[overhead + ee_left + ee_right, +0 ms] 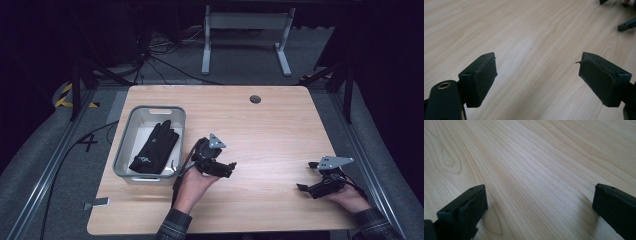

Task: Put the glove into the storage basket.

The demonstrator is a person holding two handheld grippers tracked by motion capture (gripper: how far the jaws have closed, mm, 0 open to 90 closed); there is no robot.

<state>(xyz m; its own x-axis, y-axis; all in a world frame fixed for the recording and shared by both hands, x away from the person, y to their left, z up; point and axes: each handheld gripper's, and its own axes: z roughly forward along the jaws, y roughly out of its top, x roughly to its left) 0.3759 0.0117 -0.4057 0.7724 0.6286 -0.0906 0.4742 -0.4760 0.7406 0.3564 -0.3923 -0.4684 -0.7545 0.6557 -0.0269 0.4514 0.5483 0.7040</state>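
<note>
A black glove (154, 146) lies in a grey bin (128, 136) at the left of the wooden table (260, 130). My left gripper (231, 169) is held just right of the bin, low over the table, pointing right. In the left gripper view its jaws stand wide apart with bare wood between the pads (484, 80), so it is open (537, 81). My right gripper (306, 176) rests near the table's right front corner, pointing left. It too is open (539, 207), with nothing between its jaws.
The other gripper's jaw tips (627, 24) poke into the top right of the left gripper view. A round cable hole (255, 99) sits near the table's far edge. A table frame (245, 35) and cables lie on the floor beyond.
</note>
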